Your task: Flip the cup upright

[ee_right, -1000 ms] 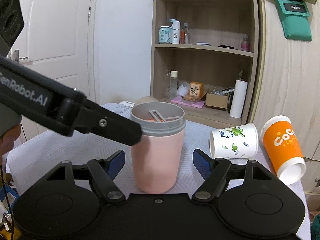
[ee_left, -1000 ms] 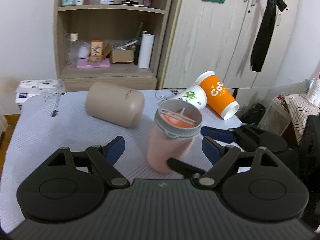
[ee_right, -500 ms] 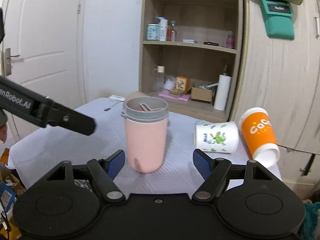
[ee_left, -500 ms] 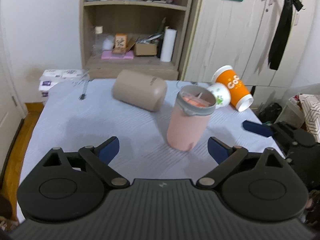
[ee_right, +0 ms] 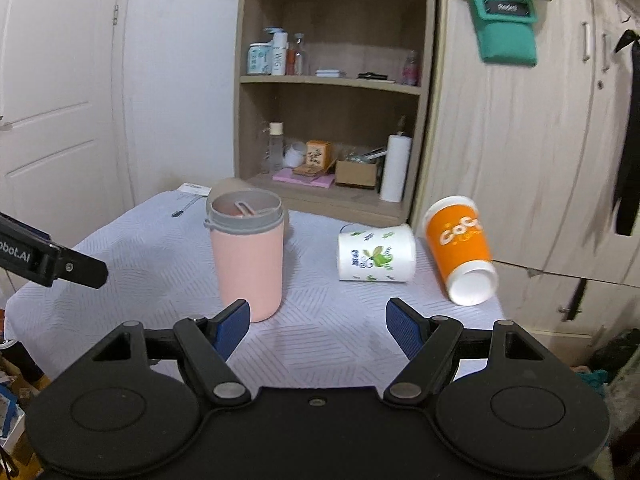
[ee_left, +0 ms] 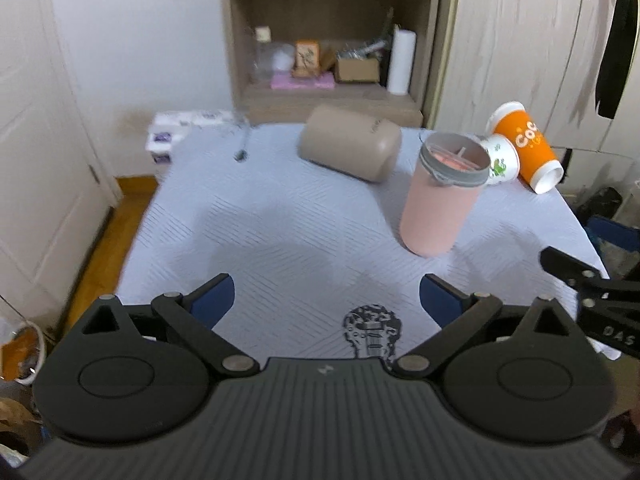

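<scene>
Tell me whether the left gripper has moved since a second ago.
Yes. The left gripper has drawn back from the pink cup, which stood between its fingers before and now stands well ahead, upright on the table.

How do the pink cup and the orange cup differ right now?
The pink cup stands upright; the orange cup lies tipped on its side. Pink cup has a grey rim collar; orange cup has white ends and white lettering. Both sit on the white-covered table, untouched by either gripper.

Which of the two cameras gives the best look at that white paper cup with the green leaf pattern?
The right wrist view: the white paper cup with green leaves lies on its side with its whole printed wall in sight. In the left wrist view the upright pink cup with the grey rim hides most of it.
</scene>
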Tool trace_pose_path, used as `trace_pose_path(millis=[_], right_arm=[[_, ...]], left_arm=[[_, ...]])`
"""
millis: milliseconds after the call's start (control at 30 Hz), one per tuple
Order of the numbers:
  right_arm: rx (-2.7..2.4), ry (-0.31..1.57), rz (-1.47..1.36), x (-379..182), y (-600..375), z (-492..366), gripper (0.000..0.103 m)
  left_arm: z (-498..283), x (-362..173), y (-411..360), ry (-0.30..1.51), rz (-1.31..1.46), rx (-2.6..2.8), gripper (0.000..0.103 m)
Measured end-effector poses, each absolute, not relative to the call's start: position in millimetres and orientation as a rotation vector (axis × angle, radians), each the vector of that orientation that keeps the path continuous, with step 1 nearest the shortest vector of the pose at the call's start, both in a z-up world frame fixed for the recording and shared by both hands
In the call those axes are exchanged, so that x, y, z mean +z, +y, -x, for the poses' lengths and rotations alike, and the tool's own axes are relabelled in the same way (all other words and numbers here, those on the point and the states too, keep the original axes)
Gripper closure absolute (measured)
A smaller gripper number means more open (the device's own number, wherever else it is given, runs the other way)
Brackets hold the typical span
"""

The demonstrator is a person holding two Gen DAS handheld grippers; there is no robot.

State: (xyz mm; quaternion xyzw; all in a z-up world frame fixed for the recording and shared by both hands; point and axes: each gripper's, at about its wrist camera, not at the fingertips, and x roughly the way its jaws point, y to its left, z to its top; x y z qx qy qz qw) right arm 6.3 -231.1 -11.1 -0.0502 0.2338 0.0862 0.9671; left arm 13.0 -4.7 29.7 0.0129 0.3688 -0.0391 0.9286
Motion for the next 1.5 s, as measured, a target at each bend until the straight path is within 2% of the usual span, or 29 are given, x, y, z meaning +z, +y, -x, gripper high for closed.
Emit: trace_pose_path(millis=[33,67,600,1500], right_arm=[[0.169,0.467,0.099,-7,-230,-2,0.01],[0.165,0.457,0.095,-2,-228,3,0.006],[0.116,0.502,0.033,39,-210,36,0.005],[0.036,0.552,0.005,31,-218,26,0.005]], left_arm=[[-8,33,-4,0.739,-0.033,-0.075,0.002],[-4,36,-4,0.729,-0.035,-0.074,0.002],[28,60,1,0.674,-0.048,-0.091,0.002],[22,57,9,0.705,-0.027,-0.069,0.002]])
